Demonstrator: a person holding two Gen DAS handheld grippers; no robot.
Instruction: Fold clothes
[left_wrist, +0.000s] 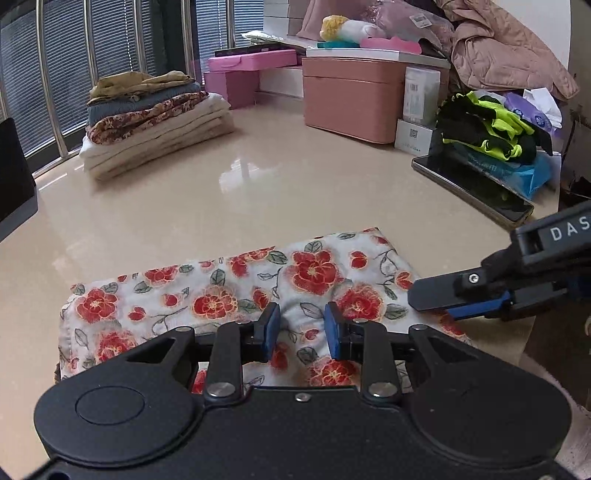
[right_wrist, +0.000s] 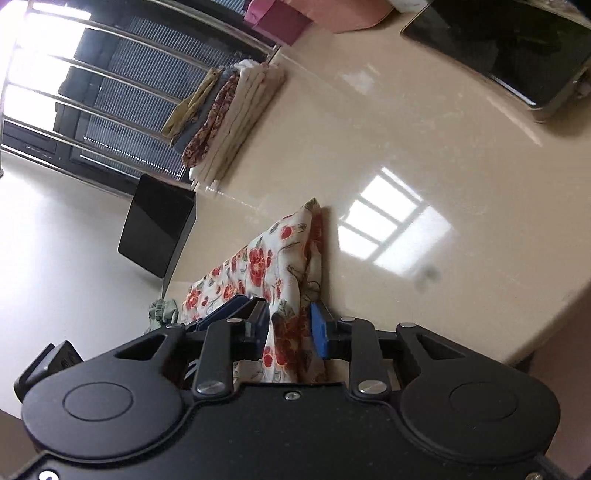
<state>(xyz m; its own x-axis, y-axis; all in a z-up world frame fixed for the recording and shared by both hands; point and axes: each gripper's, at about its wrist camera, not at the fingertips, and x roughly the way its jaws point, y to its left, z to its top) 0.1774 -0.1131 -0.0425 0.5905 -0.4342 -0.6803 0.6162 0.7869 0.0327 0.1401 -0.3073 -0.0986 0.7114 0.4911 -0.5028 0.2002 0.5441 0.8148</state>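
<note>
A folded white cloth with red flowers (left_wrist: 221, 295) lies at the near edge of the glossy beige table (left_wrist: 258, 184). My left gripper (left_wrist: 303, 325) sits low over the cloth's near side, its blue pads closed on a small raised pucker of fabric. From the right, my right gripper (left_wrist: 430, 306) comes in turned on its side, one finger above and one below the cloth's right edge. In the right wrist view the floral cloth (right_wrist: 269, 258) runs deep between that gripper's (right_wrist: 290, 325) pads and touches both. Part of the left gripper (right_wrist: 218, 314) shows beside it.
A stack of folded clothes (left_wrist: 147, 122) stands at the far left by the window rail. Pink boxes (left_wrist: 351, 99), neon-yellow and black garments (left_wrist: 487, 125) and a dark tablet (left_wrist: 472, 184) crowd the right. A black box (right_wrist: 159, 225) sits off the table's left edge.
</note>
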